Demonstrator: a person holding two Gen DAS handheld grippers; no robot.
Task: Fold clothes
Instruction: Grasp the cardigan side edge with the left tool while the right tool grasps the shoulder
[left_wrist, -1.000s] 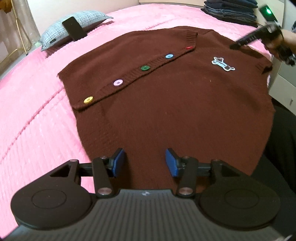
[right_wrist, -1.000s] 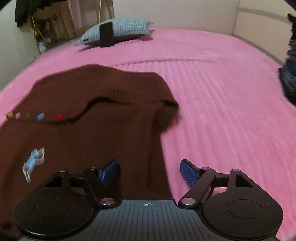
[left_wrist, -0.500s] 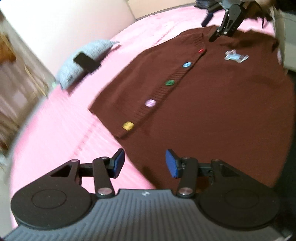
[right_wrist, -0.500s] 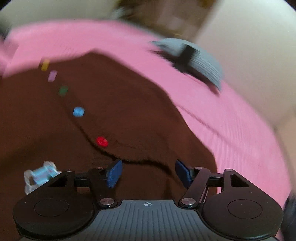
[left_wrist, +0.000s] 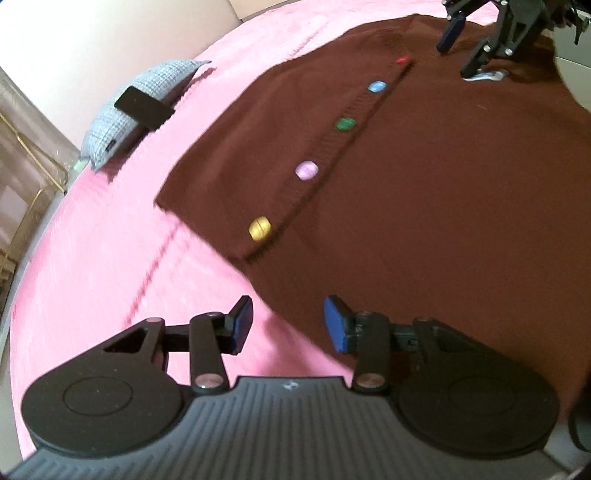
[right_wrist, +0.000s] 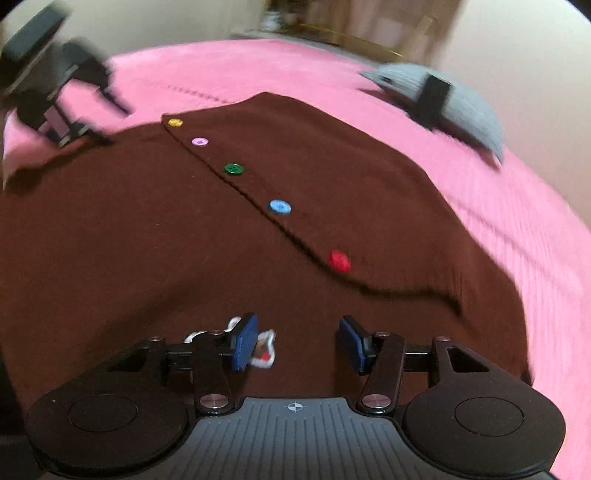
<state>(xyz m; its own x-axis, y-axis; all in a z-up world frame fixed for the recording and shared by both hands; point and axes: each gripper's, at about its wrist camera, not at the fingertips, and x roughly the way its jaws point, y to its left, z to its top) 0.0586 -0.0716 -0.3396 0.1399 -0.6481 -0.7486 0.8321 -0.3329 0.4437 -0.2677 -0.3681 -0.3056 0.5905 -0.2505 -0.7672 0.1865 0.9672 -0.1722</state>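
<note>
The brown cardigan (left_wrist: 424, 192) lies spread flat, front up and buttoned, across the pink bed (left_wrist: 110, 258), so folding has not yet begun. The left claw (left_wrist: 288, 325) hovers over the hem corner with its jaws spread and nothing between them, one finger above the bedspread and the other above the knit. The right claw (right_wrist: 297, 341) is also spread and empty, low over the chest near the neckline, just beside a small white patch (right_wrist: 266, 349).

To do this step well, I judge each claw should close on a single edge, hem and shoulder on the same side, taking both layers of knit so the panel lifts as one. The fabric looks thick and slack, so a shallow pinch may slip. Keeping the row of buttons, from the yellow button (left_wrist: 259, 229) up to the red button (right_wrist: 340, 261), straight would give a clean fold line.

The bedspread is ribbed and soft, likely to drag on the knit. A grey pillow (left_wrist: 144, 107) with a dark phone-like object (left_wrist: 142, 109) on it sits well apart near the pale wall (left_wrist: 92, 44).
</note>
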